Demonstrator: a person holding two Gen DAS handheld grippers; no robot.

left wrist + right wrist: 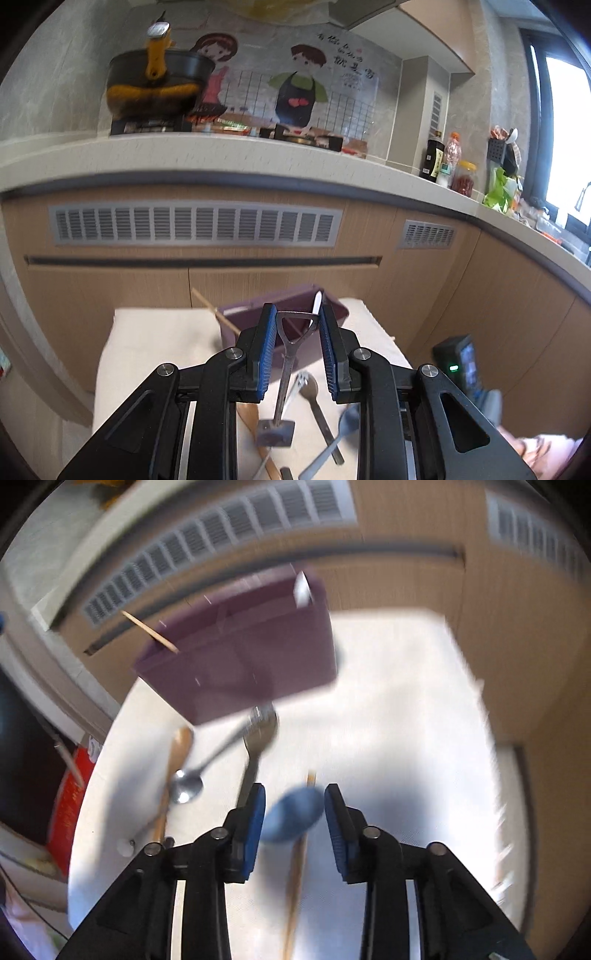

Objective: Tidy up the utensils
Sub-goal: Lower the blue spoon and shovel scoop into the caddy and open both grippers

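A purple organizer box (236, 334) (251, 664) stands at the far end of the cream-covered table (159, 350) (406, 720). A chopstick (212, 308) (149, 629) and a white handle (317, 301) (302, 587) poke out of it. My left gripper (297, 328) is shut on the triangular handle of a small metal shovel-shaped utensil (286, 365), which hangs blade-down above the table. My right gripper (293, 818) hovers open over a blue spoon (291, 818) (347, 421); its bowl shows between the fingers, blurred.
Loose on the cloth lie a steel spoon (186, 786), a fork (258, 731), a wooden spoon (179, 753) and a wooden stick (297, 871). A black device with a green light (461, 362) hangs at the table's right. Wooden cabinets and a worktop (258, 155) stand behind.
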